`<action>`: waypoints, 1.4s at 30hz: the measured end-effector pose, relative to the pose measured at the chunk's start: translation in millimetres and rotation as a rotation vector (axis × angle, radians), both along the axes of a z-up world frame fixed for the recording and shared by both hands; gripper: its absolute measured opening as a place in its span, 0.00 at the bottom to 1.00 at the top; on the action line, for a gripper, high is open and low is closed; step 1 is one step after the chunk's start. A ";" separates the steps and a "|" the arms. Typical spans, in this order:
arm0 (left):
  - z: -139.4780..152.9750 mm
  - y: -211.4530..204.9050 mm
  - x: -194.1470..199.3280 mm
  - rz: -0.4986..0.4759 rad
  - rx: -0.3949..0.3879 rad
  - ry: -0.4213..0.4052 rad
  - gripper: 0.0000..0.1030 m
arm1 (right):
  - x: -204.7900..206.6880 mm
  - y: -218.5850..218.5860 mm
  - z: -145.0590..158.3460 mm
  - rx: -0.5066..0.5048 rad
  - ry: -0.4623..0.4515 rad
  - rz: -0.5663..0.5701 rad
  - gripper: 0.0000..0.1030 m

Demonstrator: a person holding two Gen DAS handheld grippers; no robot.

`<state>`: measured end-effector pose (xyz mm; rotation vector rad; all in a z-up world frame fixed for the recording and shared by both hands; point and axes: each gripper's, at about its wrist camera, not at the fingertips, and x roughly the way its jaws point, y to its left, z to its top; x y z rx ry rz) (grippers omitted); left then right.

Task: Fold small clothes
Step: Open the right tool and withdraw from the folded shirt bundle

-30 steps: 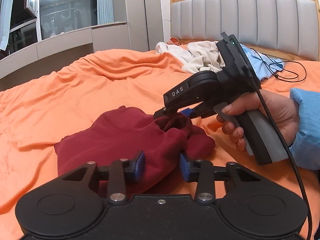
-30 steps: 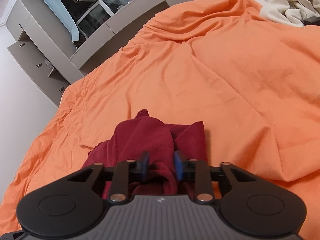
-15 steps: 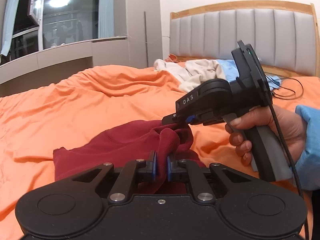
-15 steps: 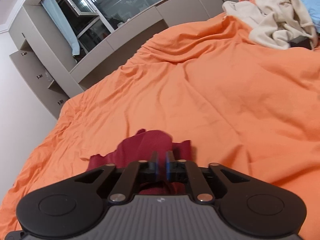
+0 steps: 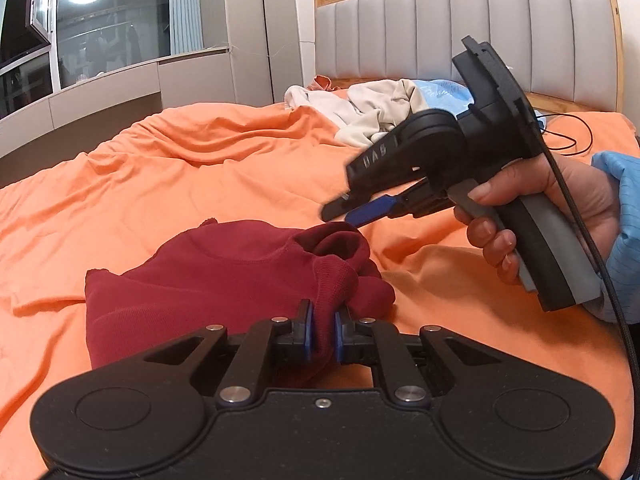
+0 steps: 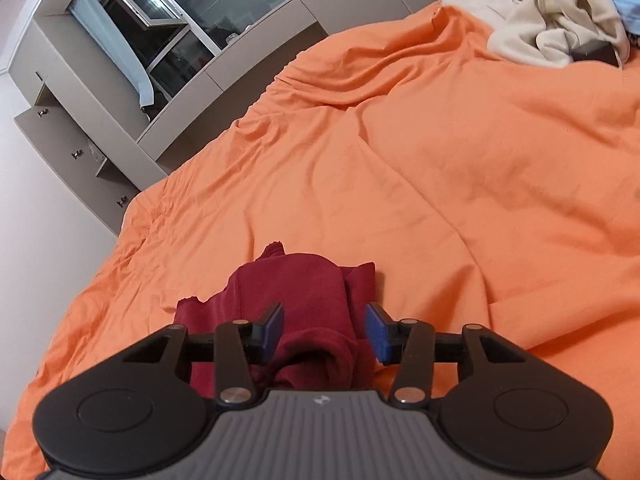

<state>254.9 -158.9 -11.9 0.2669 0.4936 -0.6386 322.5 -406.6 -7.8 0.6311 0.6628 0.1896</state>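
We see the red garment (image 5: pixel 224 276) bunched on the orange bed (image 5: pixel 200 172), directly ahead of and under both grippers. Left gripper (image 5: pixel 322 330) is clamped on a near fold; right gripper (image 6: pixel 325 330) is opening, pads off the cloth, fabric just below between them. Garment's long axis runs leftward from the left gripper, so we judge that one leads.

Left gripper (image 5: pixel 322 330) at 6 o'clock, jaws pinched on a raised fold of the dark red knit garment (image 5: pixel 224 280). Garment lies bunched on the orange duvet (image 5: pixel 200 168), centre to 8 o'clock. Right gripper (image 5: pixel 340 216) at 3 o'clock, held by a hand (image 5: pixel 552 208) with a blue sleeve (image 5: pixel 620 216), jaws opening just above the garment's rolled edge, not touching. Beige clothes pile (image 5: pixel 372 116) at 1 o'clock before the grey padded headboard (image 5: pixel 480 28).
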 end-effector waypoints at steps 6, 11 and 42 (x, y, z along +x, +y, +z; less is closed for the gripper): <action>-0.2 -0.9 0.9 0.002 -0.001 0.002 0.11 | 21.8 8.3 -15.2 0.013 0.028 -0.009 0.34; 0.0 -0.1 0.7 0.003 -0.002 0.000 0.12 | 22.4 13.7 -20.9 -0.002 0.034 0.000 0.11; 9.4 15.3 4.7 -0.004 -0.129 0.089 0.74 | -4.9 6.0 -17.6 -0.131 0.107 0.013 0.61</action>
